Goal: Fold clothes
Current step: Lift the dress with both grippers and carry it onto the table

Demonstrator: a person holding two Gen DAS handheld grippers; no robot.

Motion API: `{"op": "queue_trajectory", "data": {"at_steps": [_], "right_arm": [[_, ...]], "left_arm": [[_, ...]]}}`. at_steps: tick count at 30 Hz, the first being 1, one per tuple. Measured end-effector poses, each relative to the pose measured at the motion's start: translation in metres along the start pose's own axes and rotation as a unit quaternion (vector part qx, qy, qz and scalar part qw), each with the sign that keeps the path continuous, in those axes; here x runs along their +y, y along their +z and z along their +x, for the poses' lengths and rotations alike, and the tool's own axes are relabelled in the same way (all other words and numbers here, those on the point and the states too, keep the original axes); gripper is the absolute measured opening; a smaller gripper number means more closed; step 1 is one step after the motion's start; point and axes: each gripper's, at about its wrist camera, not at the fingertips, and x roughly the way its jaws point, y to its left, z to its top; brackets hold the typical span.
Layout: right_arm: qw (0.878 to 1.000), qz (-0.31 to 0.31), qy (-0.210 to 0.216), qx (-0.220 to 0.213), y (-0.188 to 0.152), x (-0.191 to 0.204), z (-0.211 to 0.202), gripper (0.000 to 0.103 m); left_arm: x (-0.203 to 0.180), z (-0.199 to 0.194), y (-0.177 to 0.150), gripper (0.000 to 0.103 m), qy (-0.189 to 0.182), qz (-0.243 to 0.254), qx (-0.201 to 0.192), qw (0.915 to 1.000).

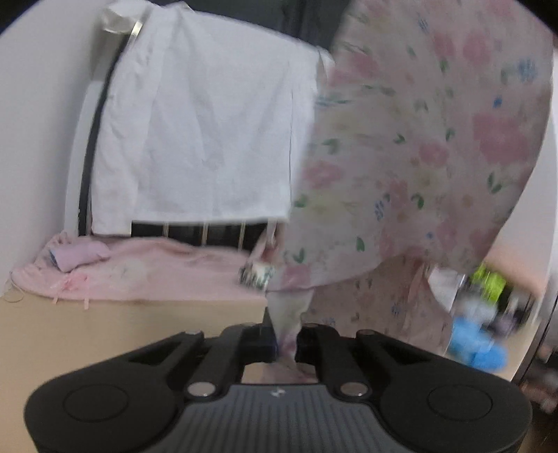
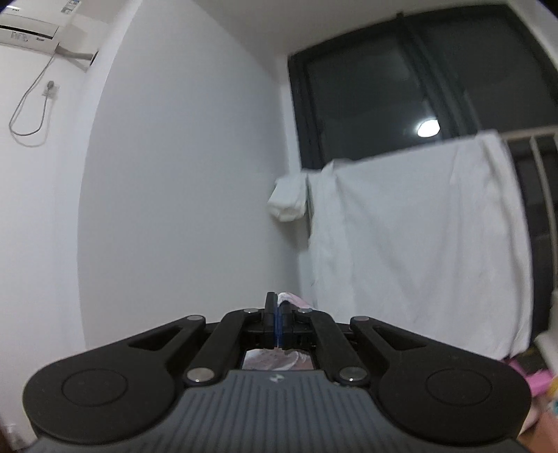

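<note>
A floral garment (image 1: 418, 146), white with pink flowers and green leaves, hangs in the air across the right half of the left wrist view, blurred by motion. My left gripper (image 1: 286, 343) is shut on a bunched corner of it. In the right wrist view my right gripper (image 2: 278, 322) points up toward the wall, its jaws pressed together on a thin edge of the same floral garment (image 2: 289, 299), with more of the cloth showing beneath the jaws. The other gripper (image 1: 488, 296) shows blurred at the lower right of the left wrist view, under the cloth.
A white cloth (image 1: 195, 139) hangs over a railing before a dark window (image 2: 401, 87). Pink clothes (image 1: 139, 271) lie on a cardboard box (image 1: 104, 331). A blue object (image 1: 477, 345) sits at lower right. White walls; an air conditioner (image 2: 28, 33) is mounted high.
</note>
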Motion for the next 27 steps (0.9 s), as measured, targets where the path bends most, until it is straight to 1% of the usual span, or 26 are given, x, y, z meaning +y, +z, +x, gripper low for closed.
{"op": "queue_trajectory", "data": {"at_steps": [1, 3, 4, 5, 6, 7, 8, 9, 10, 11, 12, 13, 14, 15, 16, 17, 18, 19, 20, 21, 22, 23, 24, 25, 26, 27], "right_arm": [[1.0, 0.0, -0.007, -0.012, 0.009, 0.0, -0.005, 0.0], [0.998, 0.002, -0.043, -0.037, 0.022, -0.01, -0.009, 0.0], [0.997, 0.004, -0.062, -0.05, 0.028, -0.015, -0.01, 0.0], [0.995, 0.014, -0.084, -0.055, 0.031, -0.026, -0.005, 0.0], [0.992, 0.034, -0.109, -0.052, 0.033, -0.041, 0.001, 0.0], [0.988, 0.045, -0.147, -0.026, 0.022, -0.061, 0.013, 0.0], [0.981, 0.05, -0.19, 0.01, 0.006, -0.084, 0.028, 0.0], [0.97, 0.055, -0.232, 0.047, -0.01, -0.106, 0.043, 0.0], [0.957, 0.06, -0.273, 0.083, -0.026, -0.129, 0.058, 0.0], [0.94, 0.064, -0.313, 0.119, -0.043, -0.152, 0.073, 0.0], [0.92, 0.069, -0.352, 0.155, -0.059, -0.174, 0.088, 0.004], [0.898, 0.073, -0.391, 0.19, -0.075, -0.197, 0.103, 0.009], [0.872, 0.077, -0.428, 0.224, -0.092, -0.22, 0.118, 0.025], [0.853, 0.069, -0.45, 0.253, -0.116, -0.233, 0.126, 0.033], [0.851, 0.05, -0.451, 0.265, -0.138, -0.236, 0.128, 0.033], [0.853, 0.028, -0.445, 0.27, -0.158, -0.235, 0.127, 0.037], [0.855, 0.006, -0.439, 0.275, -0.177, -0.235, 0.127, 0.046], [0.86, -0.014, -0.43, 0.275, -0.195, -0.226, 0.118, 0.05], [0.866, -0.027, -0.417, 0.273, -0.208, -0.218, 0.111, 0.051], [0.875, -0.035, -0.398, 0.274, -0.219, -0.212, 0.11, 0.053], [0.885, -0.041, -0.364, 0.287, -0.229, -0.203, 0.109, 0.056], [0.894, -0.04, -0.329, 0.302, -0.243, -0.195, 0.106, 0.061], [0.901, -0.034, -0.296, 0.315, -0.259, -0.188, 0.103, 0.064], [0.904, -0.029, -0.264, 0.335, -0.278, -0.185, 0.106, 0.064], [0.899, -0.022, -0.261, 0.352, -0.296, -0.189, 0.112, 0.064], [0.89, -0.015, -0.27, 0.366, -0.313, -0.196, 0.119, 0.062]], "left_arm": [[0.003, -0.005, 0.005, 0.003, -0.009, -0.011, -0.006, 0.9999], [0.018, -0.014, 0.032, 0.003, 0.004, -0.012, -0.033, 0.9994], [0.026, -0.013, 0.047, 0.005, 0.011, -0.011, -0.038, 0.9991], [0.035, -0.003, 0.062, 0.007, 0.025, -0.006, -0.029, 0.9992], [0.044, 0.007, 0.077, 0.009, 0.039, -0.002, -0.02, 0.999], [0.052, 0.018, 0.093, 0.014, 0.054, 0.002, -0.011, 0.9985], [0.061, 0.028, 0.108, 0.03, 0.068, 0.006, -0.002, 0.9977], [0.07, 0.039, 0.122, 0.043, 0.085, 0.009, 0.01, 0.9963], [0.081, 0.055, 0.131, 0.068, 0.114, 0.008, 0.035, 0.9929], [0.09, 0.067, 0.135, 0.076, 0.139, 0.012, 0.057, 0.9885], [0.098, 0.072, 0.134, 0.076, 0.159, 0.018, 0.067, 0.9849], [0.107, 0.076, 0.132, 0.076, 0.176, 0.02, 0.076, 0.9813], [0.116, 0.072, 0.127, 0.077, 0.183, 0.005, 0.085, 0.9794], [0.126, 0.067, 0.119, 0.077, 0.19, -0.012, 0.094, 0.9772], [0.137, 0.059, 0.107, 0.077, 0.194, -0.039, 0.105, 0.9747], [0.143, 0.05, 0.092, 0.077, 0.196, -0.057, 0.118, 0.9717], [0.148, 0.04, 0.077, 0.077, 0.195, -0.071, 0.131, 0.9695], [0.145, 0.029, 0.06, 0.077, 0.173, -0.062, 0.139, 0.973], [0.141, 0.02, 0.043, 0.078, 0.151, -0.051, 0.147, 0.9762], [0.133, 0.015, 0.026, 0.079, 0.126, -0.028, 0.153, 0.9798], [0.125, 0.011, 0.009, 0.083, 0.102, -0.005, 0.158, 0.9821], [0.116, 0.013, -0.006, 0.085, 0.089, 0.02, 0.161, 0.9827], [0.106, 0.017, -0.019, 0.085, 0.089, 0.045, 0.164, 0.9815], [0.097, 0.028, -0.032, 0.085, 0.1, 0.072, 0.17, 0.9777], [0.092, 0.037, -0.043, 0.082, 0.109, 0.088, 0.183, 0.9731], [0.094, 0.041, -0.048, 0.078, 0.108, 0.085, 0.199, 0.9704]]}}
